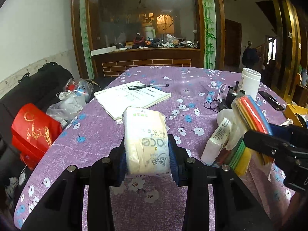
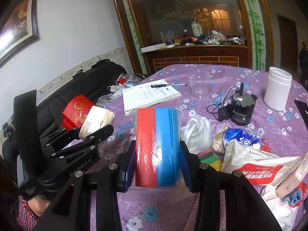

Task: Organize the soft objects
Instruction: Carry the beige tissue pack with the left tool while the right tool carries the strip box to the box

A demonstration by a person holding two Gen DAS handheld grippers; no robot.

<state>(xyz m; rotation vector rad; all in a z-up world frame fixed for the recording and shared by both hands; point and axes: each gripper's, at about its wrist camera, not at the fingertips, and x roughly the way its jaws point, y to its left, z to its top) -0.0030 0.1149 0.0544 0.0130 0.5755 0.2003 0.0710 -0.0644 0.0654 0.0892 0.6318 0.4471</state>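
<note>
Your left gripper [image 1: 147, 157] is clamped on a tissue pack [image 1: 145, 140], its blue pads pressed into both sides near the pack's near end. The pack is cream-white in clear wrap, soft and slightly bulged, with printed lettering that reads upside down from your wrist view; it points away from you above the purple flowered desk [image 1: 96, 134].

Your right gripper [image 2: 156, 165] grasps a bagged stack of foam sheets [image 2: 156, 144], standing on edge between the pads. You see a red sheet on the left and blue ones on the right, inside a clear plastic bag that crinkles and shines. Whether its lower edge touches the desk cannot be told.

Just right of that stack lie a white cloth pouch [image 2: 196, 132], a green and yellow sponge [image 2: 209, 158] and a crumpled heap of plastic packets [image 2: 250, 154].

Further out on the desk stand a black motor [image 2: 241, 108] with its cable, a clear cup [image 2: 199, 88] and a white jar [image 2: 278, 88]. A notebook [image 2: 150, 94] lies to the left with a pen [image 2: 168, 85] across its far corner. Beside the desk on the left sits a red bag [image 1: 32, 129].
</note>
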